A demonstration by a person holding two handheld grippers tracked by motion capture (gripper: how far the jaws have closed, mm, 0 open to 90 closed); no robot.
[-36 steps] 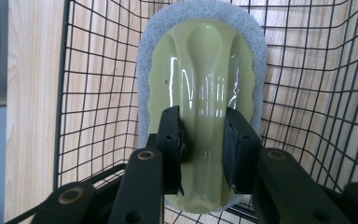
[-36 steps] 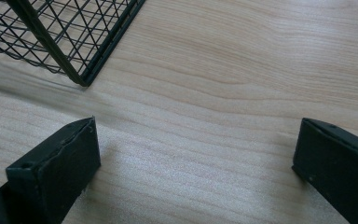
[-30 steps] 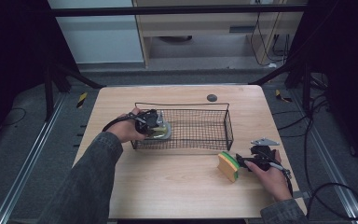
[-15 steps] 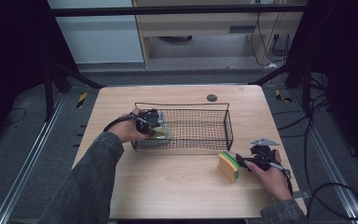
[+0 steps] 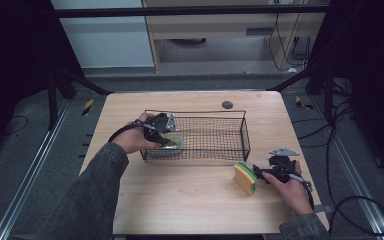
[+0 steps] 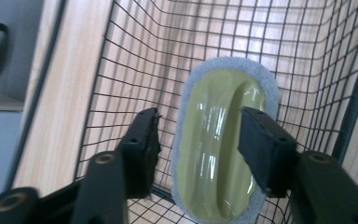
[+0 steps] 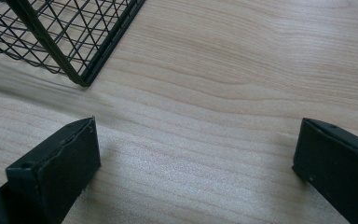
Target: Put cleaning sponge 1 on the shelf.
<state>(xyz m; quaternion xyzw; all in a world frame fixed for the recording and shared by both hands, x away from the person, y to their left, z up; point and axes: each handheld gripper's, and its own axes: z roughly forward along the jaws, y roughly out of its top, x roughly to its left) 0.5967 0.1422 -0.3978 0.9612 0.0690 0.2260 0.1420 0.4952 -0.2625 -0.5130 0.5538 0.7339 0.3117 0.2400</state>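
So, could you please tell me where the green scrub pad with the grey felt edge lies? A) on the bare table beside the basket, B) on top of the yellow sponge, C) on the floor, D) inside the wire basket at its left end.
D: the green scrub pad rests on the mesh floor of the wire basket, under the left gripper.

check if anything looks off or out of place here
Nothing stands out. The green scrub pad lies flat inside the wire basket, with the left gripper just opening over it. The yellow-green sponge sits on the table before the open right gripper.
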